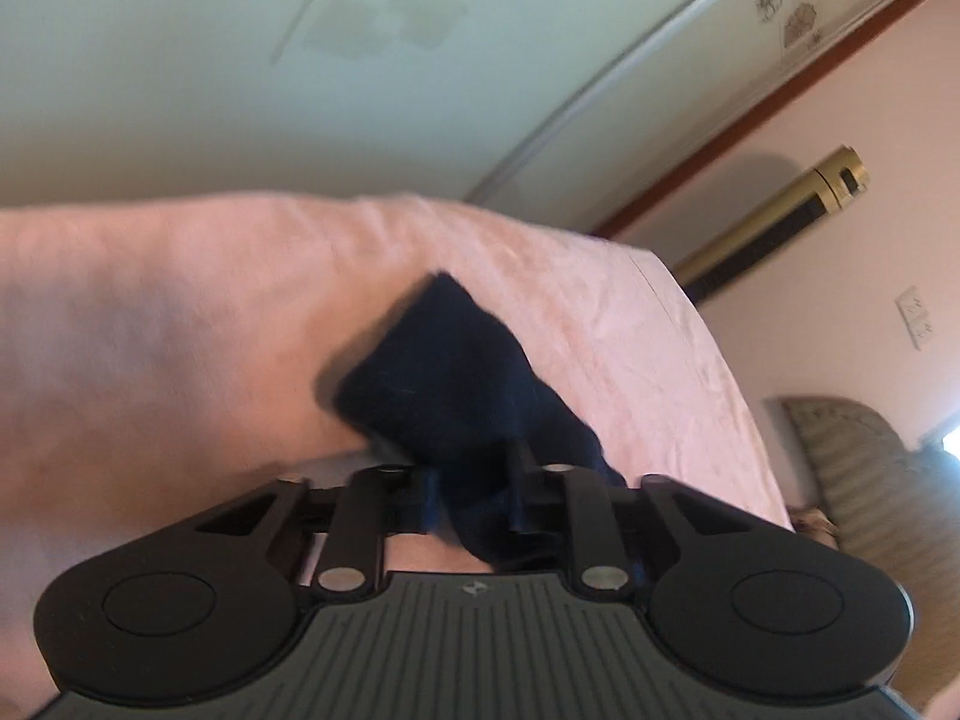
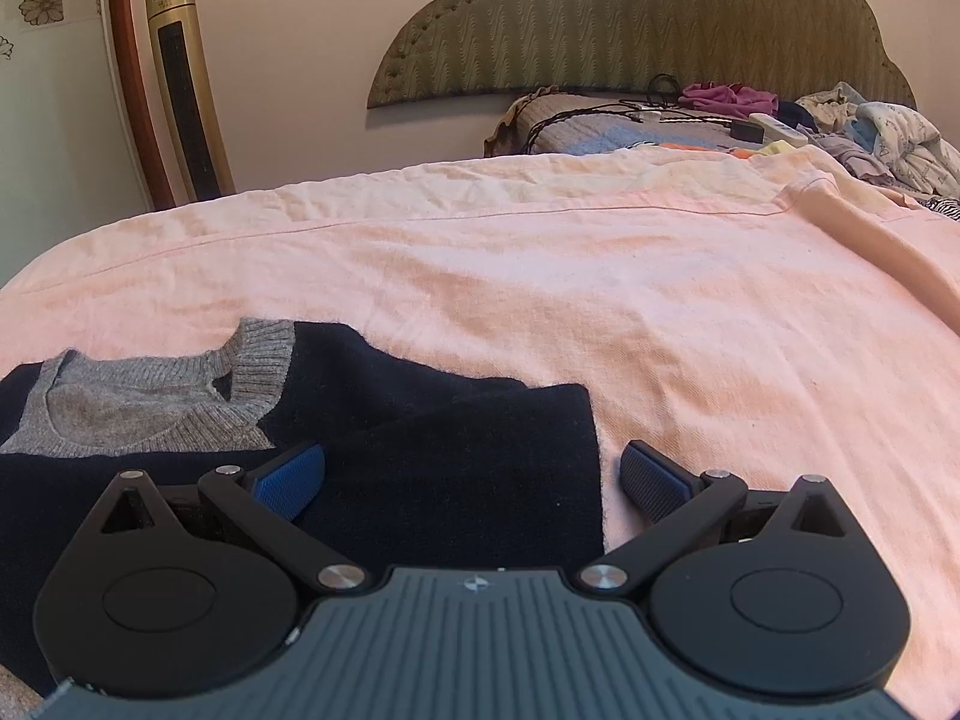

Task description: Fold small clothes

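Note:
A small navy sweater (image 2: 420, 450) with a grey knit collar (image 2: 168, 408) lies on the pink bed sheet (image 2: 600, 300) at the lower left of the right wrist view. My right gripper (image 2: 474, 480) is open, its blue pads (image 2: 288, 480) spread over the sweater's folded right edge, holding nothing. In the left wrist view my left gripper (image 1: 468, 498) is shut on a navy part of the sweater (image 1: 456, 384) and holds it lifted above the pink sheet (image 1: 180, 330). That view is tilted and blurred.
A padded headboard (image 2: 630, 18) stands at the far end of the bed. A pile of clothes (image 2: 870, 132), cables and a power strip (image 2: 774, 126) lie near it. A gold tower fan (image 2: 186, 84) stands by the wall at left.

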Demonstrator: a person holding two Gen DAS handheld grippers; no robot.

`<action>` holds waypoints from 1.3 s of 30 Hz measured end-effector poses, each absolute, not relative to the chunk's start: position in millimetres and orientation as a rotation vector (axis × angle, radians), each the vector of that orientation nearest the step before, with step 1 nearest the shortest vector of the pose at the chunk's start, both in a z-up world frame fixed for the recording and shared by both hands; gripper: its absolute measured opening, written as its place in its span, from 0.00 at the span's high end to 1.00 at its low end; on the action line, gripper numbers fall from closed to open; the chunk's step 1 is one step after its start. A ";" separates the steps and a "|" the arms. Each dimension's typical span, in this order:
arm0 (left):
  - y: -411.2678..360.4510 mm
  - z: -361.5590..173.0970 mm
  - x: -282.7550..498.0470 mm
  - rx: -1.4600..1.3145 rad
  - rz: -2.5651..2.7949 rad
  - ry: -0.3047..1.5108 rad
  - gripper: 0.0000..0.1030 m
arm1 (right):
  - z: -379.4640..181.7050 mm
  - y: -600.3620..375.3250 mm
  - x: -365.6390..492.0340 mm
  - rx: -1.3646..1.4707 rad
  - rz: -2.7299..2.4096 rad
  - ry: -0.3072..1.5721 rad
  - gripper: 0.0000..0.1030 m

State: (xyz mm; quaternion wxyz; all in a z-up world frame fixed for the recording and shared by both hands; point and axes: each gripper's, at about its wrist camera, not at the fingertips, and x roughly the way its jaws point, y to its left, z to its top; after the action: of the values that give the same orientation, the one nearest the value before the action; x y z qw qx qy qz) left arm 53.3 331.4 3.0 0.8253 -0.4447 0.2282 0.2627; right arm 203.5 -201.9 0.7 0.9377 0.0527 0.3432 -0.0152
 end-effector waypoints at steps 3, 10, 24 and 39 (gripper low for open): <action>317.8 25.1 59.8 -0.876 0.612 0.425 0.93 | 0.7 -201.6 203.5 0.108 -0.032 0.701 0.00; 135.8 90.7 101.4 -0.406 0.234 0.261 0.93 | 1.0 -201.6 203.5 0.110 -0.031 0.701 0.00; -27.6 22.0 108.8 0.009 -0.245 0.536 0.09 | 2.4 -204.0 202.4 0.145 -0.023 0.690 0.00; 87.6 -1.0 95.0 -0.547 0.014 0.528 0.05 | 35.6 -122.4 191.0 0.529 0.512 0.955 0.30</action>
State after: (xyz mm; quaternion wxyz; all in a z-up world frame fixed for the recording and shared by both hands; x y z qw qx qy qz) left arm 95.0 87.6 -1.0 0.9287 -0.2669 0.2575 0.0069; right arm 191.0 -122.4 35.6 0.8236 0.2489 0.4491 0.2407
